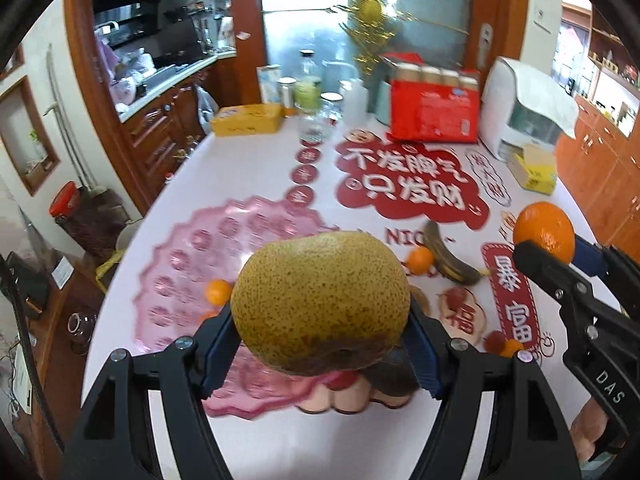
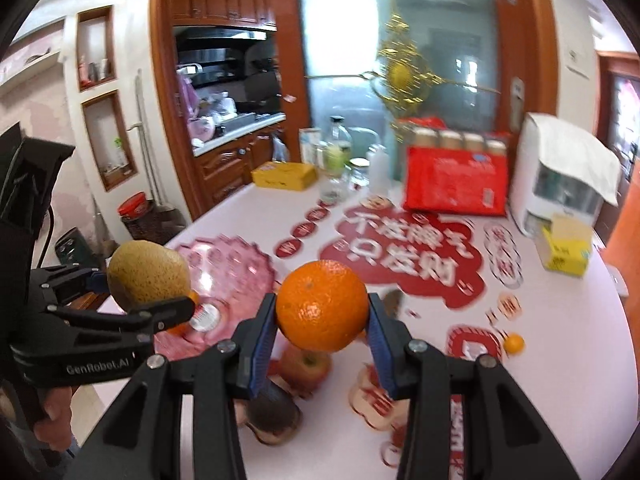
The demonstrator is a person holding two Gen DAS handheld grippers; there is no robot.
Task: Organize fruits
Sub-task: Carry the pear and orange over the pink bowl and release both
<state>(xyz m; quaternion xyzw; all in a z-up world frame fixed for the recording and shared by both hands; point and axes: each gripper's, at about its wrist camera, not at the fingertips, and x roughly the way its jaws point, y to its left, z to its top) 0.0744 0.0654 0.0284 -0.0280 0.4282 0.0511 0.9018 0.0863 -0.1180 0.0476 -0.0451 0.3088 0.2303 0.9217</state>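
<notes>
My left gripper [image 1: 320, 344] is shut on a large speckled yellow-green pear [image 1: 320, 300] and holds it above the near edge of the pink scalloped plate [image 1: 192, 256]. My right gripper [image 2: 322, 340] is shut on a big orange [image 2: 322, 306], held above the table. In the left wrist view the orange [image 1: 544, 232] is at the right; in the right wrist view the pear [image 2: 148, 274] is at the left. Loose on the table are a dark-spotted banana [image 1: 448, 256], small tangerines [image 1: 420, 260], an apple [image 2: 306, 364] and a brown fruit [image 2: 274, 408].
At the table's far end stand a red package [image 1: 434, 112], a yellow box [image 1: 248, 120], jars and bottles [image 1: 308, 92], a white appliance [image 1: 516, 108] and a small yellow carton [image 1: 536, 172]. A red-lidded jar [image 1: 66, 204] stands on the floor at left. The tablecloth carries red printed signs.
</notes>
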